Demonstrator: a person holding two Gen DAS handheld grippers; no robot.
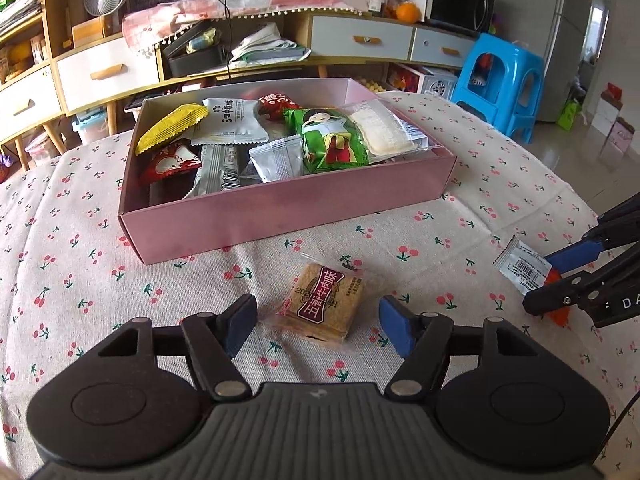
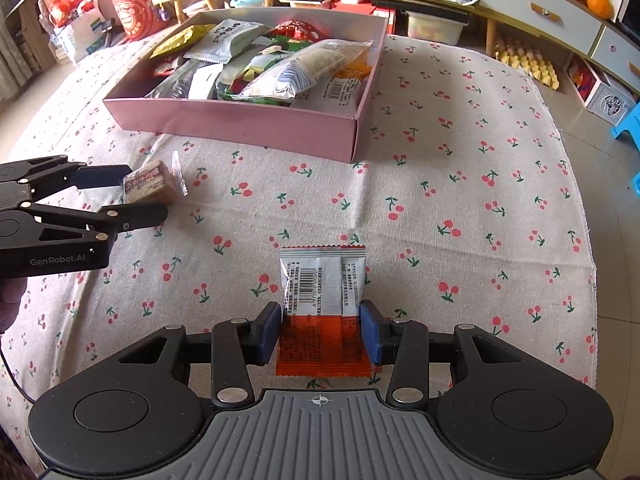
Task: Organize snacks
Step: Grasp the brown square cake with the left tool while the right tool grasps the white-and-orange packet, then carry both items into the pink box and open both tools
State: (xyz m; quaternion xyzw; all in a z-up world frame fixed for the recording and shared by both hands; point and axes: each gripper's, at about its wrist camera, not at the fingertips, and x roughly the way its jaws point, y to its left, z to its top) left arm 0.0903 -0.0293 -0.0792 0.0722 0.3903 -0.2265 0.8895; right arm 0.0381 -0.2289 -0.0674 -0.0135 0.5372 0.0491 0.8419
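A pink box (image 1: 280, 208) holding several wrapped snacks stands on the cherry-print tablecloth (image 1: 80, 240). In front of it lies a brown biscuit pack (image 1: 324, 304) with a maroon label. My left gripper (image 1: 318, 326) is open, one blue pad on each side of the pack, with a gap at both. The right wrist view shows this gripper (image 2: 146, 194) straddling the pack (image 2: 150, 184) near the box (image 2: 240, 120). My right gripper (image 2: 322, 332) is shut on an orange-and-silver packet (image 2: 322, 280), pads pressing its sides. In the left wrist view it (image 1: 540, 280) grips that packet (image 1: 520, 268) at the right.
The round table's edge (image 2: 580, 208) curves close on the right. A blue plastic stool (image 1: 500, 80) stands beyond the table, and low cabinets (image 1: 360, 40) line the wall behind. A hand (image 2: 8, 300) shows at the left edge.
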